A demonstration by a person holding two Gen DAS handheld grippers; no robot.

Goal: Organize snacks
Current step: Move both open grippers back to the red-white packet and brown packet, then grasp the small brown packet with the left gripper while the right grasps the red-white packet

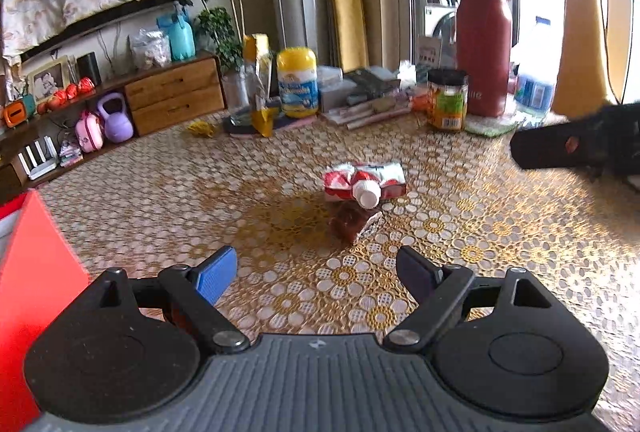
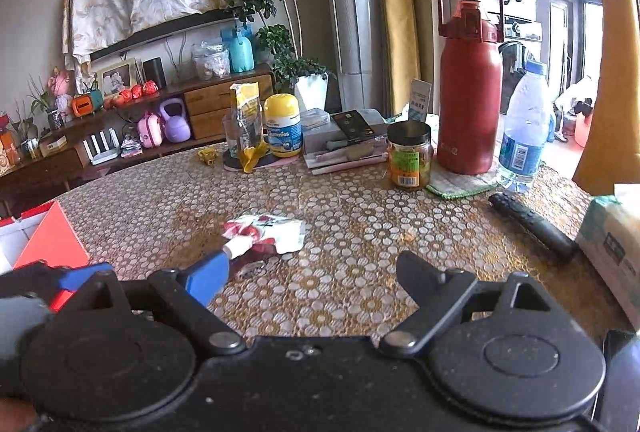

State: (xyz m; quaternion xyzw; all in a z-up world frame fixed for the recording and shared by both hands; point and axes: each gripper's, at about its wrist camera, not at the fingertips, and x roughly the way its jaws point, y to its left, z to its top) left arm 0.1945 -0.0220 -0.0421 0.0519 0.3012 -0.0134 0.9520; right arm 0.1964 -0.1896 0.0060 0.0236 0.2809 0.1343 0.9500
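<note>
Two tongs — left tongs (image 1: 316,272), right tongs (image 2: 312,272) — empty, wide; two snack packets (image 1: 362,184); one red box (image 1: 36,272).

A lived-in home living room: a low wooden drawer sideboard (image 2: 224,98) with a framed photo (image 2: 117,77), leafy potted tree (image 2: 276,28) and yellow curtains (image 2: 398,16) beyond the floral-patterned tabletop's far edge (image 2: 360,216).

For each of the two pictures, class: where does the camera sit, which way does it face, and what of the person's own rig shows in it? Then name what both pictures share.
Left wrist view: on the left gripper, facing forward and down at the snack pouch; its open fingers show, with the red box beside them.
Right wrist view: on the right gripper, facing the same table; its open fingers show.
Shared: pouch, maroon flask, yellow-lidded jar.
</note>
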